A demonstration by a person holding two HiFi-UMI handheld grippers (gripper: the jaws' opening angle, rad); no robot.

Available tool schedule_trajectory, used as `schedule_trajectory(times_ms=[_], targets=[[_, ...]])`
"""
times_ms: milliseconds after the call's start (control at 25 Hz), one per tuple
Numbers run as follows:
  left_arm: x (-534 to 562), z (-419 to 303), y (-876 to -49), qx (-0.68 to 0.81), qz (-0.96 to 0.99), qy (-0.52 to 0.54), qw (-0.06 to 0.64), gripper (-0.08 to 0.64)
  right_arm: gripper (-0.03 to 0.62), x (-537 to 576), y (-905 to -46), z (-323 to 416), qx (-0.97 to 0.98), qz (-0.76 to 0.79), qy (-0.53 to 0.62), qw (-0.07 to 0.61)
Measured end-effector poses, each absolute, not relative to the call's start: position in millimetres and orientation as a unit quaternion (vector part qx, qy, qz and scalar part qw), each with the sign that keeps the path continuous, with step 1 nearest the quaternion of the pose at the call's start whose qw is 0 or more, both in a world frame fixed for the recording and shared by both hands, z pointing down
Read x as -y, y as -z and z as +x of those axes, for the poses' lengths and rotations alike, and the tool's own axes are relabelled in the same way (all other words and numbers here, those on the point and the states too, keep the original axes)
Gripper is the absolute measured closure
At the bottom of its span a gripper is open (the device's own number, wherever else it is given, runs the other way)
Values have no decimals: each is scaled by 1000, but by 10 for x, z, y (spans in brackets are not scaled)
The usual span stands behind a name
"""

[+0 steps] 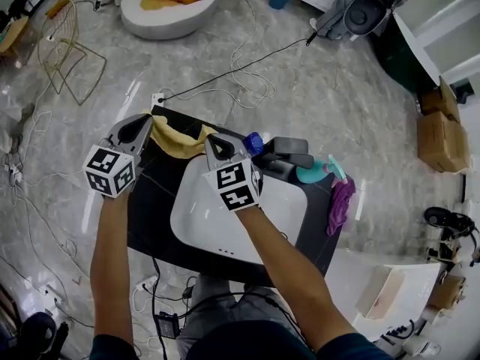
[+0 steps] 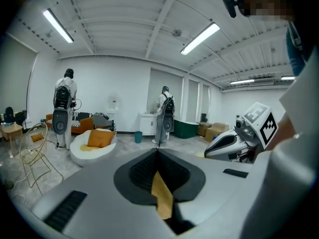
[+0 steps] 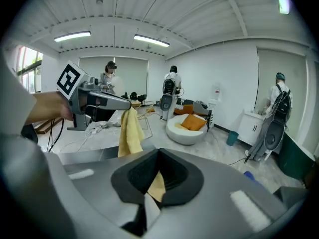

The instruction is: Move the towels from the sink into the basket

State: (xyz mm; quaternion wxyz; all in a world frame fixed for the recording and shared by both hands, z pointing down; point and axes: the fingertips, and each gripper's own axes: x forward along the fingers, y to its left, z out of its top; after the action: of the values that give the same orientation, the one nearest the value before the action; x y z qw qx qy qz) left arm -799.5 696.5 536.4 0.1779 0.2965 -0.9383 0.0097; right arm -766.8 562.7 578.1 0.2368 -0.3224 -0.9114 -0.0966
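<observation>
In the head view, a yellow towel point(image 1: 180, 142) hangs stretched between my two grippers above the far left corner of the black counter point(image 1: 150, 201). My left gripper point(image 1: 149, 120) is shut on its left end, and my right gripper point(image 1: 214, 139) is shut on its right end. The left gripper view shows a strip of yellow towel point(image 2: 162, 195) pinched between the jaws. In the right gripper view, yellow cloth point(image 3: 157, 185) is clamped the same way, and the rest of the towel point(image 3: 130, 133) hangs from the left gripper point(image 3: 124, 105). A purple towel point(image 1: 341, 205) lies on the counter's right edge. The wire basket point(image 1: 64, 40) stands on the floor at the far left.
The white sink basin point(image 1: 202, 227) lies below my right gripper. A teal spray bottle point(image 1: 319, 172), a dark faucet point(image 1: 289, 156) and a blue object point(image 1: 253, 142) sit behind it. Cables point(image 1: 240, 70) trail over the marble floor. Cardboard boxes point(image 1: 442, 130) stand at the right.
</observation>
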Motion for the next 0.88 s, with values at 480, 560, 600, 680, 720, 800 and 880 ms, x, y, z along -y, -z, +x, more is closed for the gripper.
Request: schedule_trajectory(times_ms=[480, 560, 600, 680, 720, 800, 880], targets=[[-6906, -7684, -4303, 952, 292, 13, 88, 554, 581, -5377, -4717, -7533, 936, -301, 88, 160], [-6842, -7630, -4129, 952, 296, 12, 75, 554, 581, -5313, -4539, -7509, 940, -297, 86, 146], [-6807, -7606, -4041, 952, 299, 11, 69, 554, 581, -5280, -4447, -7499, 941, -296, 85, 140], [-6737, -7560, -3868, 951, 304, 7, 58, 554, 581, -5217, -4270, -7473, 944, -292, 83, 129], [-6706, -7534, -3784, 950, 307, 5, 53, 554, 581, -5188, -4185, -7452, 945, -290, 82, 124], [-6641, -7465, -3620, 949, 311, 2, 42, 554, 581, -5122, -4023, -7386, 948, -287, 82, 114], [-6543, -7382, -3455, 947, 318, -2, 31, 554, 581, -5030, -3862, -7310, 951, -281, 84, 101]])
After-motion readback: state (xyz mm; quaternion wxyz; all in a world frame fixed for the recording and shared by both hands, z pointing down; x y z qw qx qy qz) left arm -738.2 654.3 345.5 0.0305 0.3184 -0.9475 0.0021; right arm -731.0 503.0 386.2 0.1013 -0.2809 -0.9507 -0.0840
